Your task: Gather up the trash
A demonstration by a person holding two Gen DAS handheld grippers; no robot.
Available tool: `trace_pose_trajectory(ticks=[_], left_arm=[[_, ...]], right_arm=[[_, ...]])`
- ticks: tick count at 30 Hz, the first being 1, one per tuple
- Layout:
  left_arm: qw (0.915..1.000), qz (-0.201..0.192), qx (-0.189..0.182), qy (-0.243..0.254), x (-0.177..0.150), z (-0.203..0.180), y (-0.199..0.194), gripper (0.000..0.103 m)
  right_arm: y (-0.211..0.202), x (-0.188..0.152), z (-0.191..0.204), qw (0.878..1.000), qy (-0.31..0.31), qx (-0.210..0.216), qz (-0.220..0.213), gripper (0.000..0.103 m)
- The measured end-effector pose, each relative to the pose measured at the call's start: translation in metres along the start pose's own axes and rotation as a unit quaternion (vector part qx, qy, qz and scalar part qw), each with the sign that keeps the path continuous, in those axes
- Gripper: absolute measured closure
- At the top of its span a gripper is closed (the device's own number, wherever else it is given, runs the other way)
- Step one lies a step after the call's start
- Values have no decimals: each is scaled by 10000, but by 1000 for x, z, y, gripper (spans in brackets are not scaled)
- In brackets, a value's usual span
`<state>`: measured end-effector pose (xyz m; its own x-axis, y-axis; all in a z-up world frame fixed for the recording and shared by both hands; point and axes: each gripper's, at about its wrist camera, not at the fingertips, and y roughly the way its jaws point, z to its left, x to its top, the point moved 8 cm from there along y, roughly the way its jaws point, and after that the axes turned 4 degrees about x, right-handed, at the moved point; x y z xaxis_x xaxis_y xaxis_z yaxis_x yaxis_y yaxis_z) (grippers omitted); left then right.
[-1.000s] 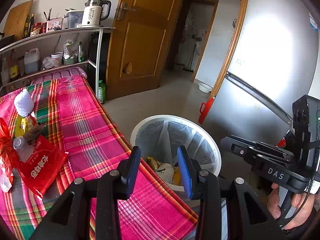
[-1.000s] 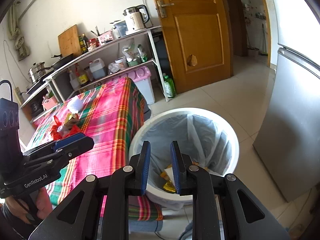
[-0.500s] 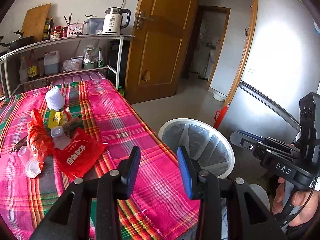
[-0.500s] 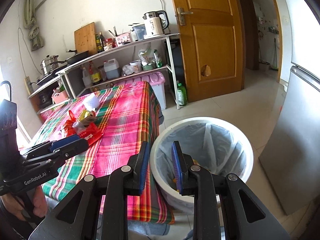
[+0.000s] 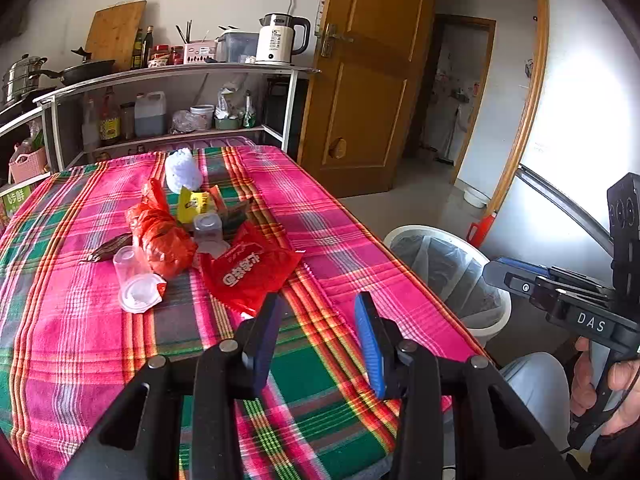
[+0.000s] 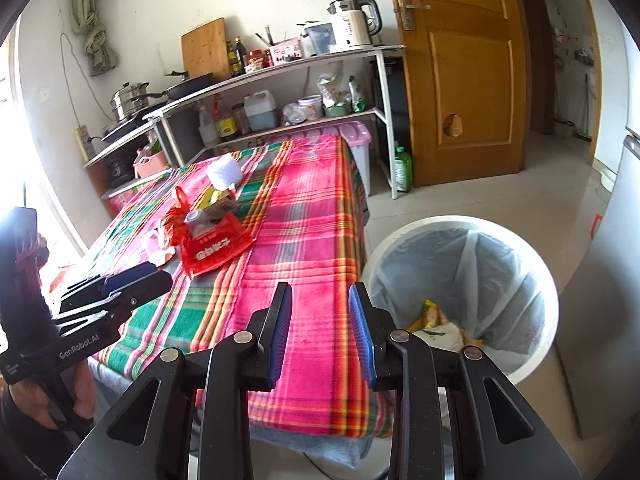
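A pile of trash lies on the plaid tablecloth (image 5: 340, 248): a red snack wrapper (image 5: 248, 270), a crumpled red bag (image 5: 160, 236), a clear plastic cup (image 5: 132, 280) on its side, a yellow packet (image 5: 194, 204) and a white foam sleeve (image 5: 182, 170). The pile also shows in the right wrist view, with the red wrapper (image 6: 214, 246) nearest. My left gripper (image 5: 316, 340) is open and empty, just short of the red wrapper. My right gripper (image 6: 318, 334) is open and empty, over the table's near edge. A white trash bin (image 6: 460, 292) with a liner holds some scraps.
The bin (image 5: 448, 272) stands on the floor off the table's right edge. A shelf rack (image 5: 180, 92) with kettle, bottles and pans runs behind the table. A wooden door (image 6: 460, 68) and a fridge (image 5: 580, 120) stand to the right.
Both grippers have swung from above the bin toward the table. The trash pile is now in front of the left gripper. The right gripper's jaws have opened a little wider.
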<state>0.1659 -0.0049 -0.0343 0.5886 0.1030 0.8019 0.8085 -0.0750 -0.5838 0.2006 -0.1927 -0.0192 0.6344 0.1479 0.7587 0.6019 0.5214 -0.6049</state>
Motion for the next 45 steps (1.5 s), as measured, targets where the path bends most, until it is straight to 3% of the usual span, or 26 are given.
trace_pose_trajectory(ticks=[15, 23, 32, 45], left_arm=[[9983, -12, 452, -368, -7, 62, -7, 63], [9953, -22, 822, -518, -2, 99, -2, 53], [9910, 175, 1173, -628, 5, 134, 21, 53], [9900, 685, 1019, -699, 3, 142, 51, 53]], right_arm=[[29, 6, 36, 9989, -274, 290, 228, 72], [56, 13, 52, 9974, -331, 507, 400, 72], [99, 12, 66, 9927, -36, 860, 840, 64], [159, 27, 63, 9905, 72, 679, 1193, 64]])
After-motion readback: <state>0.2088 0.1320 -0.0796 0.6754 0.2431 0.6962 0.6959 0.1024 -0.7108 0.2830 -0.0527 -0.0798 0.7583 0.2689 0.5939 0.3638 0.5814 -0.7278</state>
